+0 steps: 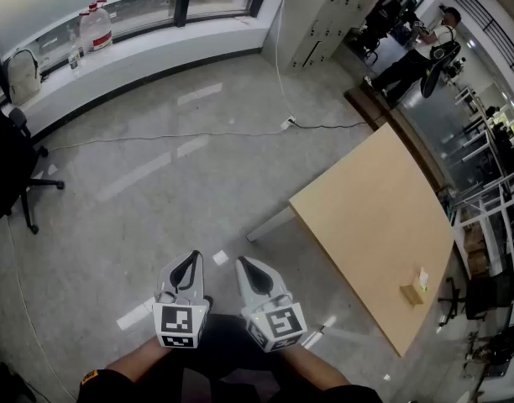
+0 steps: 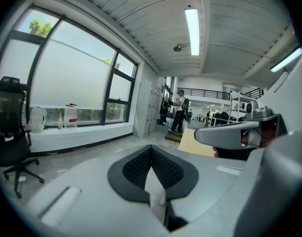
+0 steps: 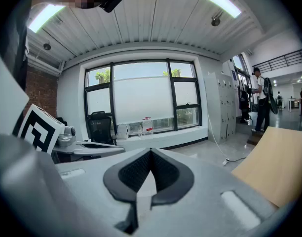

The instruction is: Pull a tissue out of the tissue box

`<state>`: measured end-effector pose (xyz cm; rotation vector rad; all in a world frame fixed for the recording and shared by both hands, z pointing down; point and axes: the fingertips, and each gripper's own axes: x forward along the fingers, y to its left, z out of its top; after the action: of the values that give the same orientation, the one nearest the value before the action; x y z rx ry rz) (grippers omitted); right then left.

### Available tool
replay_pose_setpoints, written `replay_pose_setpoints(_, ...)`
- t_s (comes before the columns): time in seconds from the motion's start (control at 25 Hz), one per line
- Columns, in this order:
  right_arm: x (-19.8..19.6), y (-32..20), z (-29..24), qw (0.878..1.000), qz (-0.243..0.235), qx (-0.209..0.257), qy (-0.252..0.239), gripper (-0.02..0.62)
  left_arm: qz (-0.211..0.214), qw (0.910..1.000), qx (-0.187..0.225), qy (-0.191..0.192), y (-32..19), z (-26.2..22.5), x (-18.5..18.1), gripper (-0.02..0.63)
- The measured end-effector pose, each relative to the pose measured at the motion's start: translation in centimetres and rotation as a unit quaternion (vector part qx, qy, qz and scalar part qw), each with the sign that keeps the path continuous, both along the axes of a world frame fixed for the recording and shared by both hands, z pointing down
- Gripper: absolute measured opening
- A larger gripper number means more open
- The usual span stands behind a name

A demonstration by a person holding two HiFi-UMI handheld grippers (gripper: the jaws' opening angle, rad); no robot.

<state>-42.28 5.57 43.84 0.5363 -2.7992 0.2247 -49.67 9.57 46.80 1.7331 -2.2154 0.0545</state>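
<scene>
We hold left tool (image 1: pixel 187 264), right tool (image 1: pixel 243 265) over floor, jaws together, empty; tissue box (image 1: pixel 415 290) well apart on tabletop (image 1: pixel 366 217).

Two grippers are in view: the left gripper (image 1: pixel 188 259) and the right gripper (image 1: pixel 243 263). There is one table (image 1: pixel 366 225) and one tissue box (image 1: pixel 414 290). There is one office chair (image 1: pixel 9 170), one bag (image 1: pixel 22 74), one cable (image 1: pixel 156 134) and one person (image 1: pixel 421 53). The water bottles (image 1: pixel 95 28) are too small to count surely.
</scene>
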Motion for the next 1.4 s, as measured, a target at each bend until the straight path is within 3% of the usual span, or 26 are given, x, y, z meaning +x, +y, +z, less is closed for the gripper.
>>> replay_pose_setpoints(0.64, 1.2, -0.1, 0.6, 1.0, 0.025, -0.004, -0.009, -0.009, 0.01, 0.9999, 0.002, 0.01, -0.5, -0.5, 0.7, 0.018)
replay_pose_setpoints(1.12, 6.9, -1.5, 1.5, 0.994, 0.11, -0.015, -0.004, -0.009, 0.093, 0.9955, -0.001, 0.015, -3.0, 0.2, 5.8, 0.018)
replay_pose_setpoints(1.4, 10.8, -1.8, 1.9, 0.986, 0.167, -0.02, -0.008, -0.009, 0.15, 0.9886, -0.008, 0.014, -4.1, 0.6, 9.6, 0.018)
